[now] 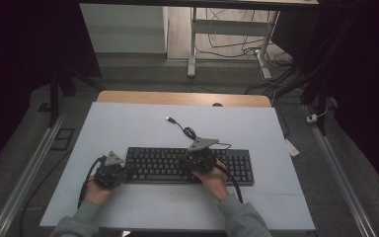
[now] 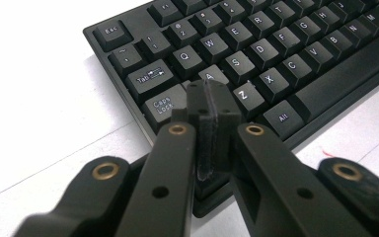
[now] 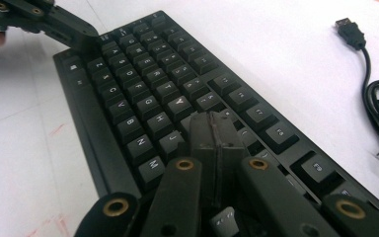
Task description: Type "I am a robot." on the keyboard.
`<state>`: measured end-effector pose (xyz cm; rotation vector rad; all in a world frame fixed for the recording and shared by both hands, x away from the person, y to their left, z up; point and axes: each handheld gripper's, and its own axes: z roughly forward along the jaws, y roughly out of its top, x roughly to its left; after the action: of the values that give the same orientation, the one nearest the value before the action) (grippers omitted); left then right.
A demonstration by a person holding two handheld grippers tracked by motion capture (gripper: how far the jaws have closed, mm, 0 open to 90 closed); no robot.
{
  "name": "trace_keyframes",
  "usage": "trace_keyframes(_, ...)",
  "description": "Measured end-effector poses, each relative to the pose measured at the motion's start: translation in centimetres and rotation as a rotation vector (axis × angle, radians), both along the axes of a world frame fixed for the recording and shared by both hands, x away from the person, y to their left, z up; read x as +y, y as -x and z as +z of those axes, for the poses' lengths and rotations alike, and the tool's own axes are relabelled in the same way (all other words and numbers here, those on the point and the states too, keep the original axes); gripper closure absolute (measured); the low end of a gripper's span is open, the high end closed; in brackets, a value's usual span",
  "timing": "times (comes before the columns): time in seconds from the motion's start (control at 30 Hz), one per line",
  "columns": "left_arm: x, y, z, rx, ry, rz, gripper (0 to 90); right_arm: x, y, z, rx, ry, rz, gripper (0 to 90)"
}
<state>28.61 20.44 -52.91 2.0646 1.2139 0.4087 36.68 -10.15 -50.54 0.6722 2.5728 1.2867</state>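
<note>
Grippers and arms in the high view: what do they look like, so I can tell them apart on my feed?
Both are matt black two-jaw tools with brass-coloured pivot bushings. The left gripper and the right gripper each carry a grey three-cornered plate on top; the right one's plate looks larger. A black cable loops from each. The person wears grey-green long sleeves with ribbed cuffs.

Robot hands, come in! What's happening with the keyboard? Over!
Left gripper shut, tips over the A key. Right gripper shut, over the keyboard's middle keys. USB cable loose behind, nothing in the way.
</note>
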Motion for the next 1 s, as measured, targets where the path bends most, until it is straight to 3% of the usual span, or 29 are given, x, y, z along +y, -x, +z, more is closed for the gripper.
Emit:
trace_keyframes(0.37, -0.1, 0.0, -0.1, 0.006, -0.015, -0.006, 88.4, 1.0, -0.6, -0.5, 0.004, 0.044, -0.011, 89.3)
trace_keyframes(1.0, 0.0, 0.0, -0.1, 0.009, -0.010, -0.005, 88.4, 1.9, -1.1, -1.2, 0.003, 0.070, -0.015, 89.4)
